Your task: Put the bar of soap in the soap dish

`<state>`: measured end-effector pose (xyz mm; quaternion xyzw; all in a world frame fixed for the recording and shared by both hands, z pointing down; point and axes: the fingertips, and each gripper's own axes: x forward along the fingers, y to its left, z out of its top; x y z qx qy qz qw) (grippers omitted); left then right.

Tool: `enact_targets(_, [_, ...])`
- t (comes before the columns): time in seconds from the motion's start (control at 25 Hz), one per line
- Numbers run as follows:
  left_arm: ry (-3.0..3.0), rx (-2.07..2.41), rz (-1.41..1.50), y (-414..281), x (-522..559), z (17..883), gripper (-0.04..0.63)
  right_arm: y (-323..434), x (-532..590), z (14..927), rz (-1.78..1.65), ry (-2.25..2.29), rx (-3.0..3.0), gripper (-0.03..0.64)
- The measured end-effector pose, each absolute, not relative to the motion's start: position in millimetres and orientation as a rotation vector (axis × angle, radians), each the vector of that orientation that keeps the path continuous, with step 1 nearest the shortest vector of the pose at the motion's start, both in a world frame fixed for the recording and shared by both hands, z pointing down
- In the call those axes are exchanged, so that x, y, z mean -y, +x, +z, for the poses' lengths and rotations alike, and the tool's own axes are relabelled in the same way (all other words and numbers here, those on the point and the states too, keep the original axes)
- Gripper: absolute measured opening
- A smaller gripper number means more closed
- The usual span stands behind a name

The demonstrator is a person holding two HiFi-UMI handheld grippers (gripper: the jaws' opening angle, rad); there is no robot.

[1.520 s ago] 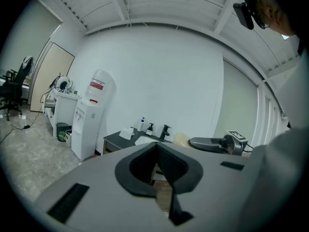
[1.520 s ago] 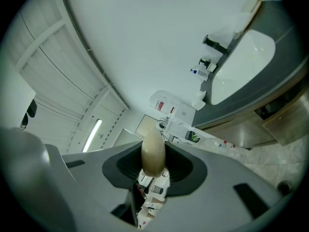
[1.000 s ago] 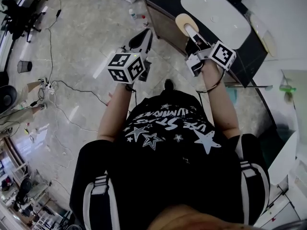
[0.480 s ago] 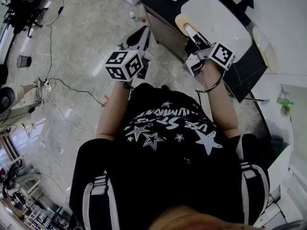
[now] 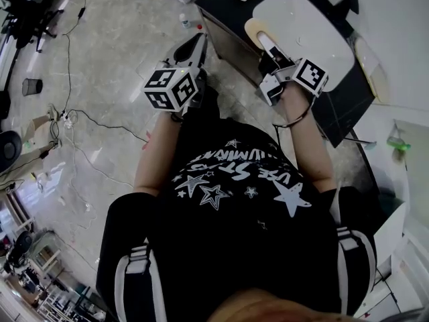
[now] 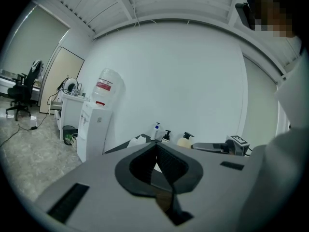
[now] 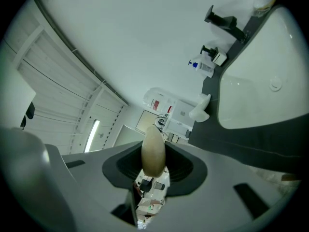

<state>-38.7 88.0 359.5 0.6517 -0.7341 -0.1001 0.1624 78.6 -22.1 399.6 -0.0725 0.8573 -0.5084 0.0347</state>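
A beige oval bar of soap is clamped edge-on between the jaws of my right gripper, over the near edge of the black counter beside the white sink. The right gripper view shows the soap standing upright between the pads, with the sink to its right. My left gripper hangs over the floor, left of the counter. Its jaws meet at the tip with nothing in them. A pale oval thing on the counter right of the sink may be the soap dish.
A black faucet and a pump bottle stand at the back of the counter. A water dispenser stands against the wall to the left. Cables trail over the marble floor.
Both grippers have moved a little forward toward the counter. The soap stays clamped in the right gripper and the left gripper stays shut.
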Motion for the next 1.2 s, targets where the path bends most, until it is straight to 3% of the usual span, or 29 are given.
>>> enact_targets(1.2, [2.016,1.793,-0.230,-193,113,383,0.012,-54,184,423,-1.558,-0.549,-2.528,0.124])
